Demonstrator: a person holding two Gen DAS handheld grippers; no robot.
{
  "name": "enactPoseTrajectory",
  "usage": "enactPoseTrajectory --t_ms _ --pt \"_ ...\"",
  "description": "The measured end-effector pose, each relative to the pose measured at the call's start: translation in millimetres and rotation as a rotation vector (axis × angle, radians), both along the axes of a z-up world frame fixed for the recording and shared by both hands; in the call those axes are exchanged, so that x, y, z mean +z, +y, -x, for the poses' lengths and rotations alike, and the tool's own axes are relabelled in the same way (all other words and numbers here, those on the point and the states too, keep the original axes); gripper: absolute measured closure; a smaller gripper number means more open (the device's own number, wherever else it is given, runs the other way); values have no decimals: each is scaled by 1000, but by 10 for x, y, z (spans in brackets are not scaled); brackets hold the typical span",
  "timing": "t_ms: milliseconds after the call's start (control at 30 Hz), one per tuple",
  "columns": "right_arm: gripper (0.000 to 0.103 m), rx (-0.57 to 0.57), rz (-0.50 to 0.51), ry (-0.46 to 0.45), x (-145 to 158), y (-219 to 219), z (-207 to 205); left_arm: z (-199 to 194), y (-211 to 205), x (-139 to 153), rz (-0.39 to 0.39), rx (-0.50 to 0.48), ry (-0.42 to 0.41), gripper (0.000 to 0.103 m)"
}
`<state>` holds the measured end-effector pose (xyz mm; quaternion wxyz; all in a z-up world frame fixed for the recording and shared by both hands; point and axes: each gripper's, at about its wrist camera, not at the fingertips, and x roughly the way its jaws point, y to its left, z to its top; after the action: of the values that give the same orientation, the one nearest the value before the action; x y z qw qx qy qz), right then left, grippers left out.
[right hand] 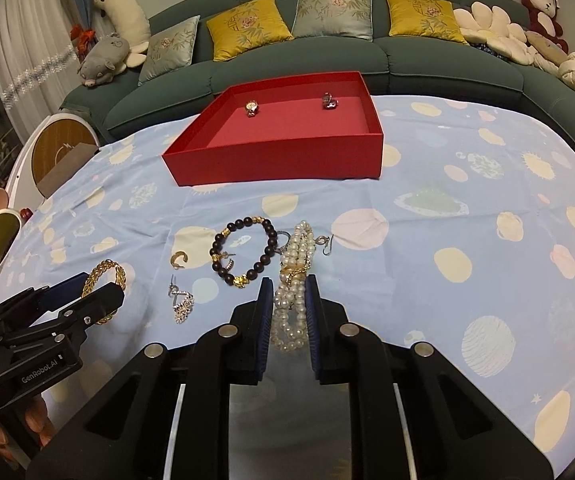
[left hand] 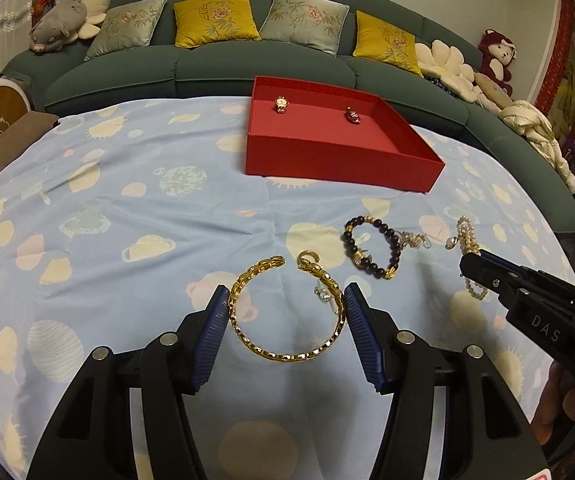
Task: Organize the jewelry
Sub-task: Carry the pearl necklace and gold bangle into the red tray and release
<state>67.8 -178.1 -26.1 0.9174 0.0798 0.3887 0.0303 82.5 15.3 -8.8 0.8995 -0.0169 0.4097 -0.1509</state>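
Observation:
A red tray (left hand: 339, 160) (right hand: 279, 160) at the far side of the table holds a gold watch (left hand: 281, 104) (right hand: 252, 108) and a dark red watch (left hand: 353, 115) (right hand: 329, 101). My left gripper (left hand: 285, 300) is open, its pads touching both sides of a gold chain bangle (left hand: 287, 354) (right hand: 105, 276) that lies on the cloth. My right gripper (right hand: 289, 294) (left hand: 483, 272) is closed around a pearl bracelet (right hand: 293, 280) (left hand: 465, 232) on the cloth. A dark bead bracelet (left hand: 371, 248) (right hand: 243, 252) lies between them, with small earrings (right hand: 181, 300) and a gold ear cuff (left hand: 307, 258) (right hand: 178, 260) nearby.
The table carries a light blue patterned cloth (left hand: 127, 220) (right hand: 487, 220). A green sofa (left hand: 215, 64) with cushions and plush toys runs behind it. A brown box (left hand: 11, 142) sits at the table's left edge, near a round white and wood item (right hand: 61, 152).

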Motion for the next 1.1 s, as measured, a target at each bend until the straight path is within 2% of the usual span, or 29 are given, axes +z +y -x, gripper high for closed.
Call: enactPoseTrajectory --t_ms 267,433,533,667,800,1100 --pt "88 15 -40 -64 339 -8 -70 -208 -76 453 54 -1 -42 47" --pt "88 40 -37 -114 739 -76 -403 -642 -184 812 60 -16 -84 47" --pt "88 38 -42 -136 875 -158 -752 -1034 -333 906 56 -23 -98 47" --pt "88 30 -56 -102 782 -294 -1291 -1533 -537 837 48 -17 -94 47" --pt "88 14 -25 -68 563 -377 -1714 -1982 -687 584 28 -2 -60 47" --pt "88 -8 -4 2 104 -474 -2300 -2483 -821 99 0 27 11 47"
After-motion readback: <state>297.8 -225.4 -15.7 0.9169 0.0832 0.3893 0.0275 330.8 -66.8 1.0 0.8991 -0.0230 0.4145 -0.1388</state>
